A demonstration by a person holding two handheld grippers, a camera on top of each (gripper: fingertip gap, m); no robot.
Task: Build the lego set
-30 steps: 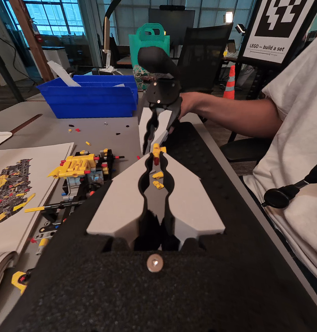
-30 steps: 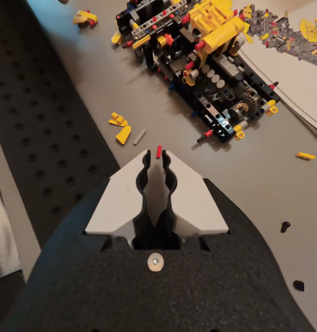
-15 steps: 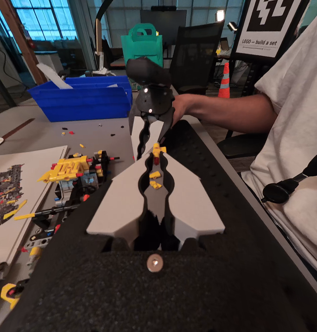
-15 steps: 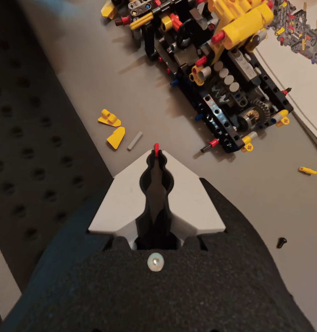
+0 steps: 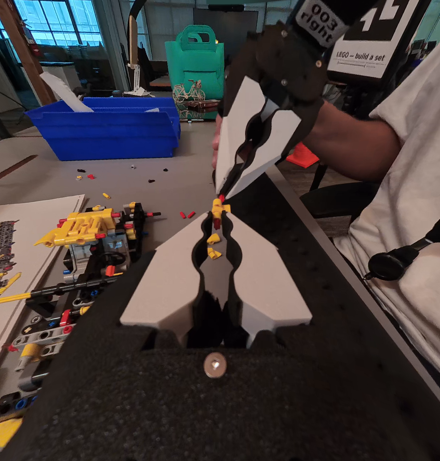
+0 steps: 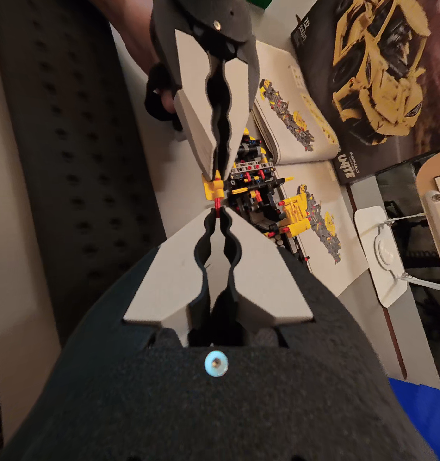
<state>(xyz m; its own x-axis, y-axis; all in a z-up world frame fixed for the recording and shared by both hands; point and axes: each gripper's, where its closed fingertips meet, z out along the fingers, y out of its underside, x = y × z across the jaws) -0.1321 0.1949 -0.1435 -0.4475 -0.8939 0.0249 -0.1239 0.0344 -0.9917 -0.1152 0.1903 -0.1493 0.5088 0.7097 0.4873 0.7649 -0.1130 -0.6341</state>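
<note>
The grey table (image 5: 184,179) carries, from biggest down, a blue bin (image 5: 109,129) at the back, an open instruction booklet (image 5: 26,224) on the left, and the half-built yellow and black lego model (image 5: 94,239) beside the booklet, well apart from both tools. A few loose pieces lie scattered near it, among them two small yellow bits (image 5: 213,245).

Above the table's near edge the two tools meet tip to tip. The left hand-held gripper (image 5: 217,217) is closed down on a small yellow connector (image 5: 217,207) with a red pin (image 5: 216,223) in its underside; the pin sits between the tips. The right hand-held gripper (image 6: 217,212) is likewise pinched nearly closed, holding a second red pin (image 6: 217,203) by its rear end, its front end touching or already entering the connector.

Judging by their size, these parts are very light, rigid plastic with smooth, slippery faces, and they could twist or shoot out of a pinch. The pin is best held across its middle collar with its axis in line with the fingers, leaving the free end bare for the hole. The connector wants a grip on its flat sides, clear of the open socket. Pressing home likely needs a straight, firm push, since any tilt would jam the pin or lever it out of the tips.
</note>
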